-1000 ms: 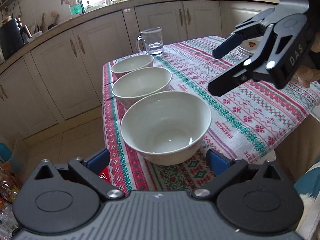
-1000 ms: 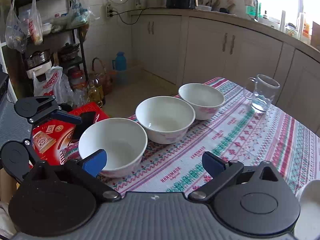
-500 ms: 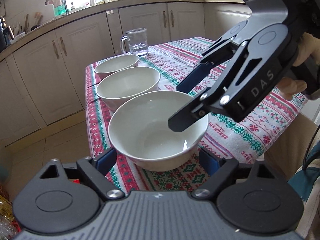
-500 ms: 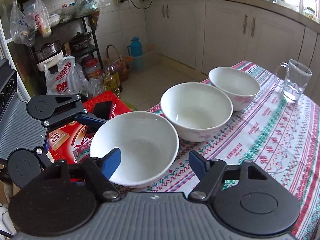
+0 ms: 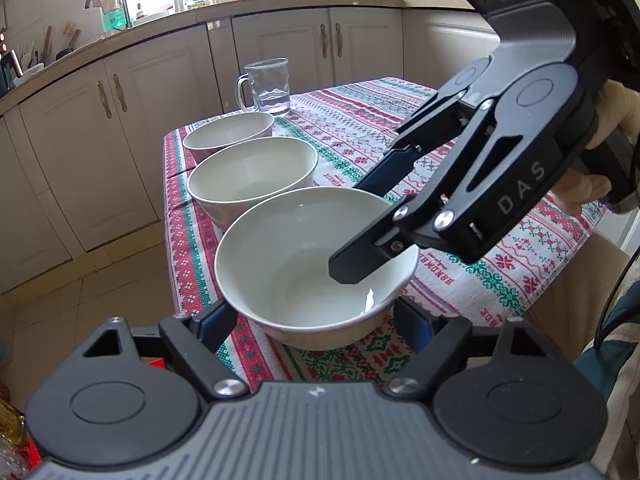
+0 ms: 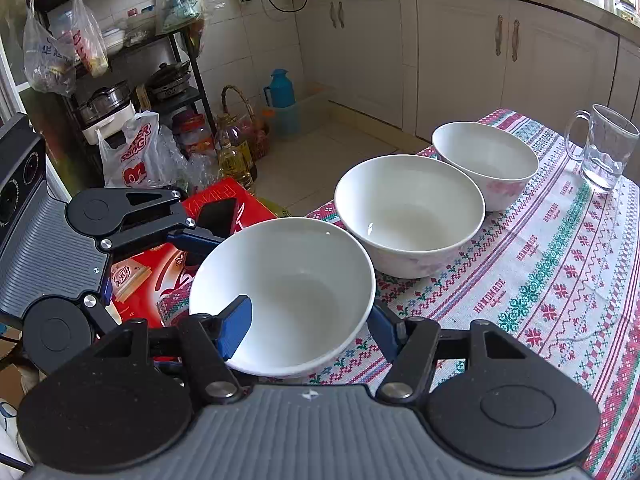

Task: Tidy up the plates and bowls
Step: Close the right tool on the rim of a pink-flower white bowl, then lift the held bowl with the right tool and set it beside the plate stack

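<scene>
Three white bowls stand in a row on the patterned tablecloth (image 5: 460, 280). The nearest bowl (image 5: 304, 264) also shows in the right wrist view (image 6: 288, 284), with the middle bowl (image 6: 408, 208) and far bowl (image 6: 484, 160) behind it. My left gripper (image 5: 316, 320) is open, its fingers on either side of the nearest bowl's base. My right gripper (image 6: 312, 328) is open and straddles the bowl's rim, one finger inside the bowl and one outside. It shows from the side in the left wrist view (image 5: 360, 228).
A glass mug (image 6: 604, 148) with a little water stands behind the bowls. A red box (image 6: 160, 256) lies past the table's left edge. A shelf with pots and bags (image 6: 120, 80) and kitchen cabinets (image 6: 440, 48) stand beyond.
My right gripper has come down from above the table onto the nearest bowl's rim. My left gripper has moved in closer around the bowl's base.
</scene>
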`<state>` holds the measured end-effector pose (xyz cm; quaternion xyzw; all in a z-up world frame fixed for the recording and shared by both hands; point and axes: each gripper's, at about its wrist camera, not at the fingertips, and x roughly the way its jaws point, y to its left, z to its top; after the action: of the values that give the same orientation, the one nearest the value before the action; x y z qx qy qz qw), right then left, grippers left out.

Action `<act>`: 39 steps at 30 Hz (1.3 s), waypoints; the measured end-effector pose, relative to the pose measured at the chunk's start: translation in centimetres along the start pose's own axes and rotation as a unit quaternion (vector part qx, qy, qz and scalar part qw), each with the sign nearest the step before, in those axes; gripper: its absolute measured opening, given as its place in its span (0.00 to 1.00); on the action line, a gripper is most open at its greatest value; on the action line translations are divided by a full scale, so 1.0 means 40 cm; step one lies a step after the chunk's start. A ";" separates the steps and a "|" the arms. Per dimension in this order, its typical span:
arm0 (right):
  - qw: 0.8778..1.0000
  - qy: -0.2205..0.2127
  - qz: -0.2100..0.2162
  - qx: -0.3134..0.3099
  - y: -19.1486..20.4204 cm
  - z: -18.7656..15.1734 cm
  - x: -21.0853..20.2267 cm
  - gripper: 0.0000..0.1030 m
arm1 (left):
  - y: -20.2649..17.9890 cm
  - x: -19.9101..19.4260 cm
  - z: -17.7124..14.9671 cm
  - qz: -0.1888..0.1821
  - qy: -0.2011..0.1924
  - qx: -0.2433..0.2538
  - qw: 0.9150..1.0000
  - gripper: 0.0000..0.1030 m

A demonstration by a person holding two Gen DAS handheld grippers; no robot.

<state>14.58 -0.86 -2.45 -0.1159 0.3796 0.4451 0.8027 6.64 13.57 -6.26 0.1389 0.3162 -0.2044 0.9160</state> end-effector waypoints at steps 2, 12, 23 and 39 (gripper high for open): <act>1.000 0.000 0.000 0.002 0.000 -0.001 -0.002 0.67 | -0.006 -0.001 0.004 0.002 0.002 0.004 1.000 0.82; 1.000 -0.008 -0.013 0.010 -0.013 -0.025 -0.059 0.67 | -0.046 0.001 0.046 -0.018 -0.004 0.021 1.000 0.82; 0.997 -0.026 -0.062 0.039 -0.066 -0.092 -0.177 0.69 | -0.131 0.057 0.120 -0.069 -0.021 0.051 0.996 0.82; 0.989 -0.028 -0.114 0.090 -0.160 -0.190 -0.260 0.69 | -0.229 0.137 0.178 -0.117 -0.017 0.076 0.990 0.82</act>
<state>12.57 -15.06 -1.21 -0.0729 0.3799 0.3182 0.8655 10.06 1.23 -5.48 0.1667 0.2977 -0.3362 0.8778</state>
